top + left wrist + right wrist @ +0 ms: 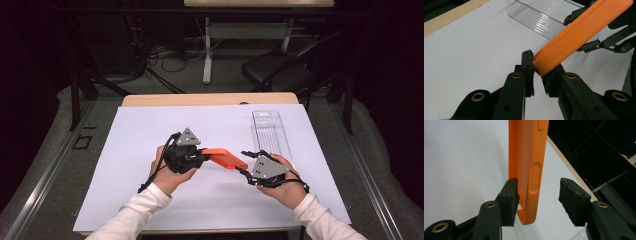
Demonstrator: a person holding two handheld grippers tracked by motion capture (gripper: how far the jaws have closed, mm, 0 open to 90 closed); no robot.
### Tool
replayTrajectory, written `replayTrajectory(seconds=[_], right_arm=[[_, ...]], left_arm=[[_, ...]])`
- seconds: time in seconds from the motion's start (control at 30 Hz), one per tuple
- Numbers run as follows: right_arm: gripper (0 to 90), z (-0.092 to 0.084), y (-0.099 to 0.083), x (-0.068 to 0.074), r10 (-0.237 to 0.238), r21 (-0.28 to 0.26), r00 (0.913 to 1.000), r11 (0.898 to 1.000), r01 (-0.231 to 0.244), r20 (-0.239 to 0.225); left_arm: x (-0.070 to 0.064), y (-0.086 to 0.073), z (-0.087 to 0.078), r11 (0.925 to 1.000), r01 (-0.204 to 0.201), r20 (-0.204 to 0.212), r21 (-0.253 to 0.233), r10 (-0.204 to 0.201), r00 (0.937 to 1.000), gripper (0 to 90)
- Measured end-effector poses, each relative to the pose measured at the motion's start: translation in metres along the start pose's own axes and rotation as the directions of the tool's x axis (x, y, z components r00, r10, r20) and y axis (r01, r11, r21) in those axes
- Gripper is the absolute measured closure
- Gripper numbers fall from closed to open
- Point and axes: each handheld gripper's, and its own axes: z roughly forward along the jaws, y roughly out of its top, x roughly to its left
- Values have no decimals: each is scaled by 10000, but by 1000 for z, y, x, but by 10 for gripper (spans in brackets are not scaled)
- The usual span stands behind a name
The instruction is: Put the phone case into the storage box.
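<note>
Two hands hold an orange phone case up above the white sheet that covers the tabletop, in the middle, between the two tools. From the high view the case looks like a small flat orange slab, and the left tool and the right tool meet it from each side. The left gripper view shows more: the left tool is clenched tight on one rounded end of the case, with both black pads pressing on it. The case looks smooth, soft and a bit rubbery, with round edges. The right gripper view shows the other end of the case. Here you can see long oval button bumps on its thin side and a little hole near the bottom corner. The right tool has let go: one rough black pad sits right against the case, but the other pad stands well apart from it, so the jaws do not squeeze it. A clear plastic box, long and narrow with thin ridges, lies on the sheet just beyond the right hand. The left gripper view shows its shiny see-through wall up close. The left hand wears a white sleeve.
</note>
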Motion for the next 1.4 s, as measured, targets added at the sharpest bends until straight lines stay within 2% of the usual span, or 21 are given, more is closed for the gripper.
replayTrajectory(seconds=[0.1,0.27,0.6,0.67,0.77,1.0,1.23,1.4], right_arm=[[487,-1,1,0,-59,30,10000,10000,58,61],[480,-1,3,-1,-152,17,9997,9999,151,211],[450,-1,5,-1,-94,-67,9995,9999,96,317],[443,-1,5,-2,-35,-61,9994,10000,37,355],[437,-1,6,-1,32,-100,9993,9999,-29,376],[432,-2,9,0,117,-244,9990,9996,-106,438],[444,-2,11,1,152,-292,9988,9995,-139,457],[451,-2,12,1,103,-289,9988,9995,-89,474]], left_arm=[[0,1,0,10000,16,-163,48,-15,9999,800],[2,4,1,9999,-4,-710,130,13,9975,800],[-1,6,4,9989,-284,-1110,373,324,9933,799],[-3,7,6,9982,-462,-1303,394,509,9902,799],[-5,7,6,9976,-550,-1412,412,603,9881,799],[-8,10,9,9946,-811,-1839,643,917,9787,799],[-13,13,13,9880,-1129,-2266,1053,1344,9647,799],[-14,16,14,9835,-1137,-2308,1405,1442,9623,799]])
